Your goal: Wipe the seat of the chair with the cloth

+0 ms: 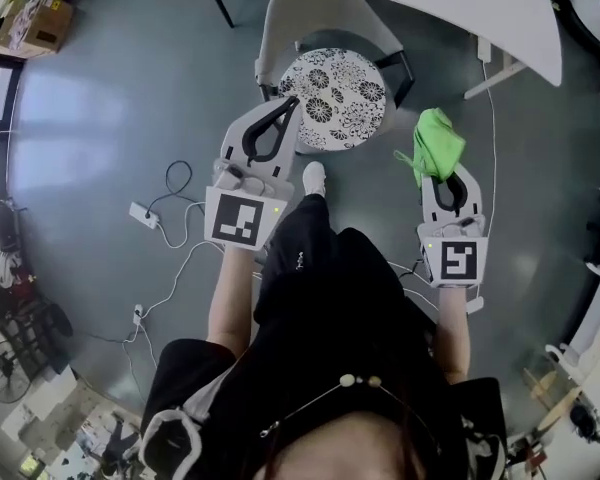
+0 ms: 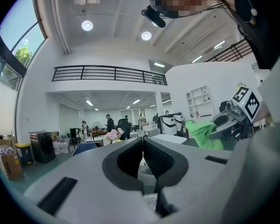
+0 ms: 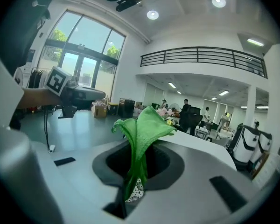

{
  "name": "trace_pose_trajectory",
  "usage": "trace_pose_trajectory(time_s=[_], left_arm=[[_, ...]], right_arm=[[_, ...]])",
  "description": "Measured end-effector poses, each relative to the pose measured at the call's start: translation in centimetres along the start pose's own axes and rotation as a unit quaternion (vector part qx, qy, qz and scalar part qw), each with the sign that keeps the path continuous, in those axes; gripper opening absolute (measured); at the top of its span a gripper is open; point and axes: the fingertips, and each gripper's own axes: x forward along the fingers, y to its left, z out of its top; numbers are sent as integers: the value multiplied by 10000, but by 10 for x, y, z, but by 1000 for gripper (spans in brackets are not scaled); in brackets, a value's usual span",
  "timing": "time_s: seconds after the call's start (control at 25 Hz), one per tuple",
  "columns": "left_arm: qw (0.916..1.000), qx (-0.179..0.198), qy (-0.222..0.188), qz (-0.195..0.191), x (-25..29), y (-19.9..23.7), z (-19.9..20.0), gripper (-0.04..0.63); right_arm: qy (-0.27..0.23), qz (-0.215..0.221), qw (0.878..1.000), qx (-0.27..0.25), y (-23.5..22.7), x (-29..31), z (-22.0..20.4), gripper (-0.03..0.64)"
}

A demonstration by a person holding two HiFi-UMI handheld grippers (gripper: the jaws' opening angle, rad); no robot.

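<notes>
The right tongs (image 1: pixel 440 174) pinch the green cloth (image 1: pixel 435 140) at a fold, just beside the chair seat (image 1: pixel 340 103). It looks light, soft and floppy. The left tongs (image 1: pixel 285 106) are clenched on nothing.

Light grey left gripper (image 1: pixel 290 101) and right gripper (image 1: pixel 438 168), dark fingers (image 2: pixel 159 160), black-white square marker cubes (image 1: pixel 242 218); person wears black clothes (image 1: pixel 325 288), white shoe (image 1: pixel 314 176).

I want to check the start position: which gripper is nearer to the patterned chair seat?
Left. The left gripper is at the left edge of the seat; the right gripper, holding the green cloth, is off to its right.
</notes>
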Motion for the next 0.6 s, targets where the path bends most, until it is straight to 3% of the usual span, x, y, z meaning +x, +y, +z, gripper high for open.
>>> trace_pose_trajectory(time_s=[0.08,0.2,0.28,0.36,0.44,0.6], left_arm=[[10000,-25,-62,39,24,28,-3,6],[9998,-91,-178,100,50,56,-14,6],[9997,-149,-117,139,64,69,-30,6],[9995,-146,-115,236,80,83,-47,6],[9987,-235,-178,425,94,96,-62,6],[9970,-393,-135,657,108,114,-100,6]], right_arm=[[165,294,9981,-523,-5,31,5,52],[679,695,9860,-1356,-14,69,-5,52],[920,857,9785,-1635,-16,96,-16,52],[821,998,9748,-1820,-15,132,-20,52],[497,1087,9744,-1902,-11,166,-14,52],[100,1208,9848,-1243,1,234,-21,52]])
